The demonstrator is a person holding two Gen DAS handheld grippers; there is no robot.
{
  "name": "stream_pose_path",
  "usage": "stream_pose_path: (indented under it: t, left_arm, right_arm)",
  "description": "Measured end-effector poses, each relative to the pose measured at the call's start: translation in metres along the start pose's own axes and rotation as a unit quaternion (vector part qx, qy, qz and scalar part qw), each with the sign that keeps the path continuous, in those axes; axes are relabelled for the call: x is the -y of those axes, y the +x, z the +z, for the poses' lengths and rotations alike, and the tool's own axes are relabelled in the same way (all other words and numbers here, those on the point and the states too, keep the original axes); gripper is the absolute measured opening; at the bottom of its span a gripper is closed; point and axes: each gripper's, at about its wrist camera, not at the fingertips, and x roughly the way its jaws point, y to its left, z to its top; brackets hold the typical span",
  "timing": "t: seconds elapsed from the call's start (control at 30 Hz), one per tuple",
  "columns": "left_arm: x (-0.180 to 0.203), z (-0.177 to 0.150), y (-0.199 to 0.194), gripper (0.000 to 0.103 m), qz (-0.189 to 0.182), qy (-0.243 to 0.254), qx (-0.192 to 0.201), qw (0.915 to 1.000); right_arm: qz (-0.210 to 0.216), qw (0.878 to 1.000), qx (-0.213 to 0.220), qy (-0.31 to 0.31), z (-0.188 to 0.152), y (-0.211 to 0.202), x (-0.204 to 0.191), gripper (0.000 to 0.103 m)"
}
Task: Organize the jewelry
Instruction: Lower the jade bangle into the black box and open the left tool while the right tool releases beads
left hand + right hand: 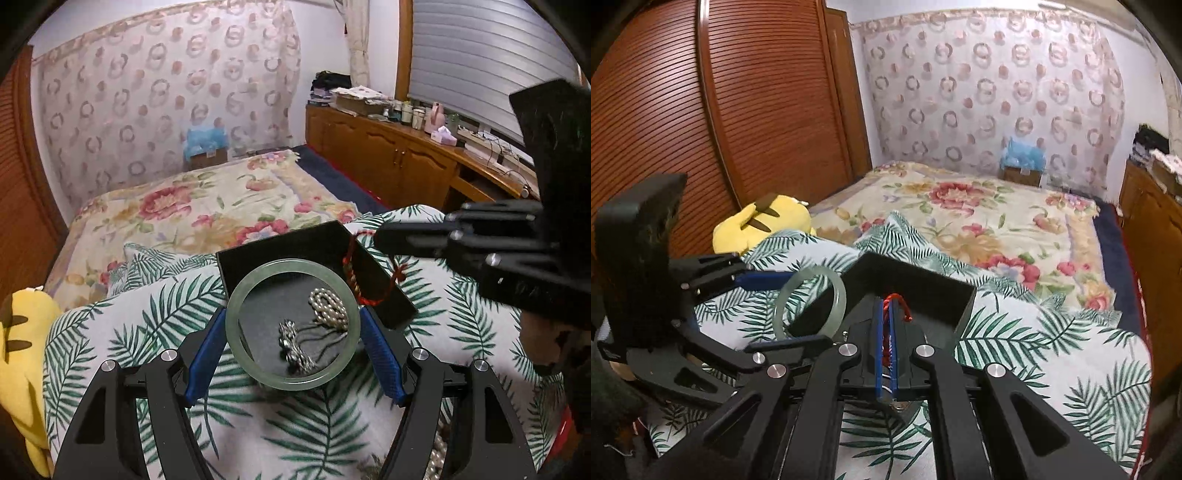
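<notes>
Over a palm-leaf-print quilt (155,317) on the bed, a shallow black jewelry tray (280,243) waits. The left gripper (293,345), clamped across a pale green jade bangle (236,314), should lower it flat beside the pearl strand (328,308); the right gripper (885,317), pinched on a red braided cord bracelet (903,304), is best released inside the rim. Only the left view shows the tray's contents.

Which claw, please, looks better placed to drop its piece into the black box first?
Right, probably. The right claw, shut on the red cord bracelet, is already over the black box. The left claw grips the jade bangle just short of the box's near edge.
</notes>
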Motion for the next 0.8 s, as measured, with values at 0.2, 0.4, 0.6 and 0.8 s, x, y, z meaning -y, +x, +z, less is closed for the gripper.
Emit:
stream_pose_path:
  t: [0.2,0.4,0.6,0.8]
  left_arm:
    - [-0.004,0.007,0.021,0.069,0.003,0.000,-0.013,0.9999]
    - [-0.004,0.010,0.032,0.069,-0.003,-0.002,-0.017,0.9999]
    - [-0.003,0.009,0.027,0.071,-0.011,-0.003,-0.009,0.9999]
    - [0.001,-0.001,0.008,0.071,-0.013,-0.002,0.002,0.9999]
  right_arm:
    - [-0.002,1.000,-0.010,0.006,-0.010,0.007,0.008,0.016]
    - [-0.011,1.000,-0.002,0.014,-0.019,-0.007,0.013,0.018]
    - [-0.024,1.000,0.000,0.016,-0.036,-0.025,0.006,0.018]
    - [-0.015,1.000,-0.012,0.019,-0.060,-0.035,-0.012,0.018]
